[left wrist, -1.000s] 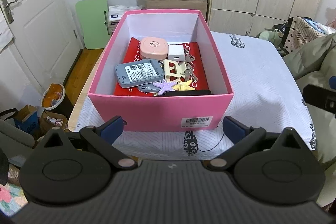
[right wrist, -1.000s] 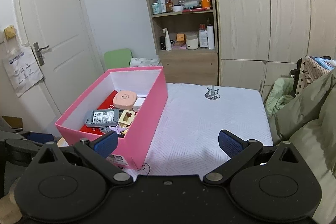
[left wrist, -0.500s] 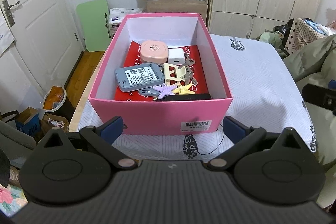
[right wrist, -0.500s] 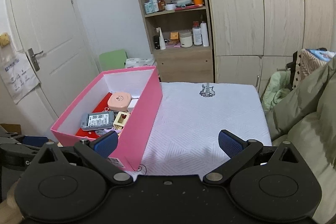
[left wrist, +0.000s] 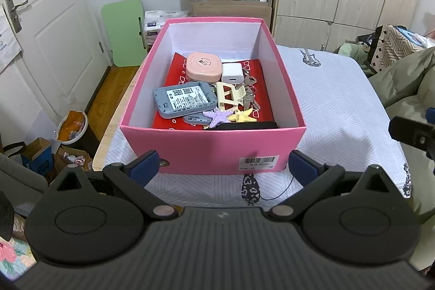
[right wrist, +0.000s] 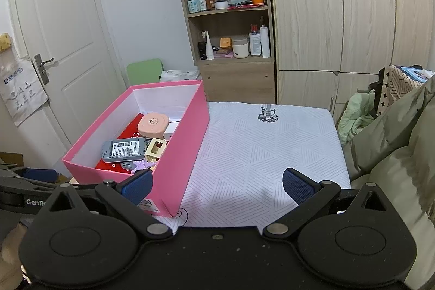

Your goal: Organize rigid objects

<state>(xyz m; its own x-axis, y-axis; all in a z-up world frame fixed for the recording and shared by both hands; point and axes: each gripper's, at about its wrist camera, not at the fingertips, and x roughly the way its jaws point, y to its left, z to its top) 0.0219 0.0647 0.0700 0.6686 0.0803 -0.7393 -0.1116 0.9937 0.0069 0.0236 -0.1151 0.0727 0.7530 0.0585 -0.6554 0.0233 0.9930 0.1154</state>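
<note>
You are at the start of a pick: the pink box sits at the left edge of the counter on its white cloth, with the small rigid things heaped toward its near end, while the cloth to its right lies bare. Both the left tool and right tool hang short of the box, fingers spread apart and holding nothing. Next, I judge, reach the left tool over the near wall for something on top, such as the grey device or the cream clip.
</note>
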